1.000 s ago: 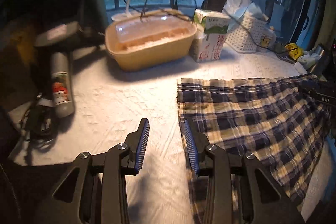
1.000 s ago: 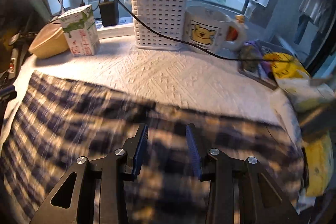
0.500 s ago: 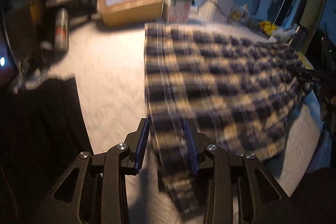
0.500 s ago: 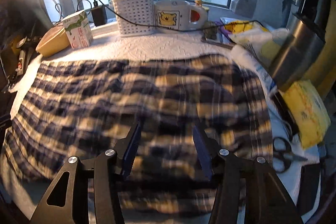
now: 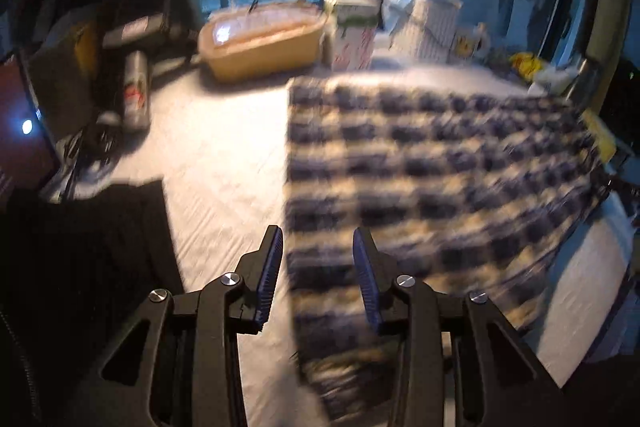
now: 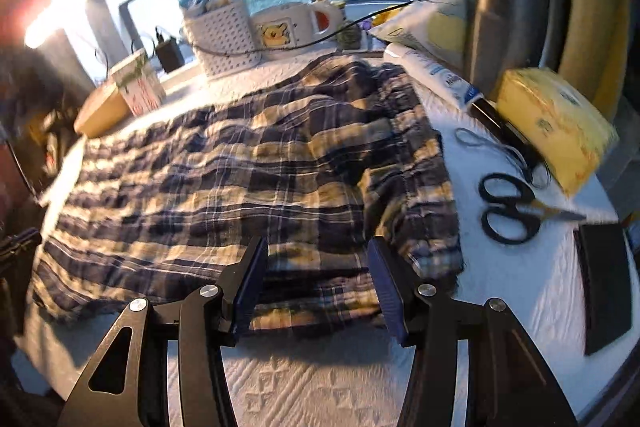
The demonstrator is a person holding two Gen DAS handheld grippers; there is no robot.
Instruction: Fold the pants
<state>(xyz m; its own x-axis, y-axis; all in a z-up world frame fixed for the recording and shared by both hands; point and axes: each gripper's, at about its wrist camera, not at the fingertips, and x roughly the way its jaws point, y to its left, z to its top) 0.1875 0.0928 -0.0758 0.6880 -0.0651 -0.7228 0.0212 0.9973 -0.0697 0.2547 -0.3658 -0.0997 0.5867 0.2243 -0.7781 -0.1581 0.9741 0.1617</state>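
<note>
Blue-and-cream plaid pants [image 5: 420, 171] lie spread flat on the white textured table cover [image 5: 216, 155], and they also show in the right wrist view [image 6: 248, 179]. My left gripper [image 5: 317, 267] is open and empty, hovering above the pants' near left edge. My right gripper [image 6: 318, 281] is open and empty, just above the near edge of the pants beside the bunched waistband [image 6: 424, 187]. The left wrist view is motion-blurred.
A tan tub [image 5: 262, 41], a carton [image 5: 352, 31] and a white basket [image 6: 224, 43] stand along the back. A can [image 5: 136, 91] lies at left. Black scissors [image 6: 508, 207], a yellow pack [image 6: 556, 131], a steel flask [image 6: 504, 7] and a dark flat object [image 6: 604, 283] crowd the right.
Both grippers pulled back toward the near table edge, so more of the pants shows. The right gripper opened wider and swung toward the waistband end. The pants stay flat.
</note>
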